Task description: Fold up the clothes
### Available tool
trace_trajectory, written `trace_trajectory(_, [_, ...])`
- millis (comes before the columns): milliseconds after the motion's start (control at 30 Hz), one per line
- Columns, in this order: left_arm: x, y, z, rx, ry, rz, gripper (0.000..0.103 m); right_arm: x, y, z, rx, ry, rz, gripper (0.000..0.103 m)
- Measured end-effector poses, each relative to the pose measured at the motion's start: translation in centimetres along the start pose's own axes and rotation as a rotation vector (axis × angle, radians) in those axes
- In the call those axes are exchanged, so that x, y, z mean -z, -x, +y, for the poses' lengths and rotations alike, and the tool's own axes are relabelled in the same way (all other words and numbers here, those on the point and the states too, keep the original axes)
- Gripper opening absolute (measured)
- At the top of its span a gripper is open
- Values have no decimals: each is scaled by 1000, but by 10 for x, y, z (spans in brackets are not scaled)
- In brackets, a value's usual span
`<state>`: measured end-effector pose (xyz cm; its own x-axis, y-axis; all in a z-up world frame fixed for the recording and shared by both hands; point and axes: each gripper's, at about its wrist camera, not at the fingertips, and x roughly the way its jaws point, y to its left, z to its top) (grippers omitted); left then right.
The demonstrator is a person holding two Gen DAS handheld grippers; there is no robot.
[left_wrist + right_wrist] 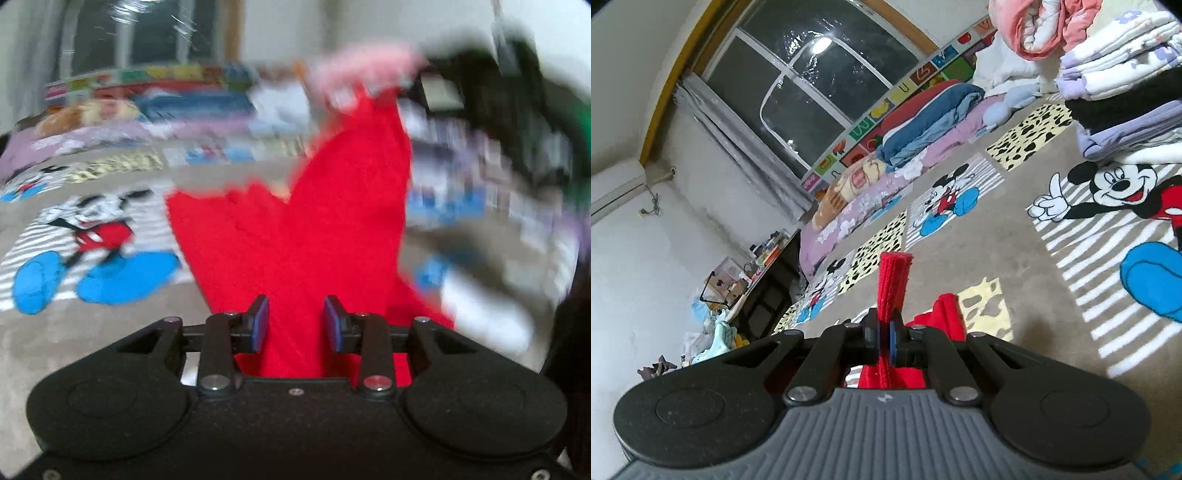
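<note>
Starting at your left, the left gripper (pixel 295 320) has its two blue-padded fingers (pixel 261 321) standing apart, with nothing pinched between them. A red garment (pixel 317 236) fills the gap ahead of it: the cloth runs under and between the parted fingers and rises away from the gripper toward the upper right of the left wrist view, where the picture is smeared by motion blur. A lower flap of the red garment spreads to the left over the beige cartoon-mouse blanket (pixel 92 236) on the bed. Whether the cloth touches the pads cannot be told. Moving to your right, the right gripper (pixel 884 341) has its fingers pressed together on a narrow, doubled strip of the red garment (pixel 892 288), which pokes straight up beyond the fingertips while more red cloth bunches just to the right of it and hangs below. Beyond it lies the same blanket (pixel 979 258), and at the far right a stack of folded clothes (pixel 1123 92) sits on the bed, with bedding heaped along the window wall. So the garment is held up by your right hand alone, its long axis running from that pinched edge down toward your left gripper, and its lower part rests on the bed. Your left gripper is the nearer one to the free cloth, which lies directly ahead of it, so a second grip would likely only need the fingers brought together on the fabric there.
</note>
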<state>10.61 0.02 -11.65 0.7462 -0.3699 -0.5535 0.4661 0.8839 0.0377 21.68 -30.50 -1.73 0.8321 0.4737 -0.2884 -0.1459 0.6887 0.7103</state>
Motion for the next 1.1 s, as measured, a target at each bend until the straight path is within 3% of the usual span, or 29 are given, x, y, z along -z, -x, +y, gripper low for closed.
trace_trajectory(67, [7,-6,-11,-26,-81,20,31,-4,-3,2,11,-3,10,7])
trace_trajectory(133, [-1,3,-1,7,-38,17,32,-9,-9,-1,38,-7,25,7])
trace_trajectory(200, [-5,19,18,16,18,-36,32,-13,-15,-7,63,-28,38,7])
trace_trajectory(333, [-7,34,57,-76,123,-95,32,-17,-22,-14,81,-47,61,7])
trace_trajectory(567, [-13,33,42,40,93,-127,32,-17,-27,-10,68,-21,77,7])
trace_trajectory(600, [-14,32,36,65,71,-125,34,-18,-28,-9,69,-20,77,7])
trace_trajectory(667, [-11,26,13,106,-42,-97,52,-20,-29,-7,72,-17,77,7])
trace_trajectory(833, [7,4,-27,106,-288,21,53,-23,-36,2,80,-24,74,7])
trace_trajectory(1100, [8,10,-9,183,-162,50,53,-28,-67,20,129,-35,81,7])
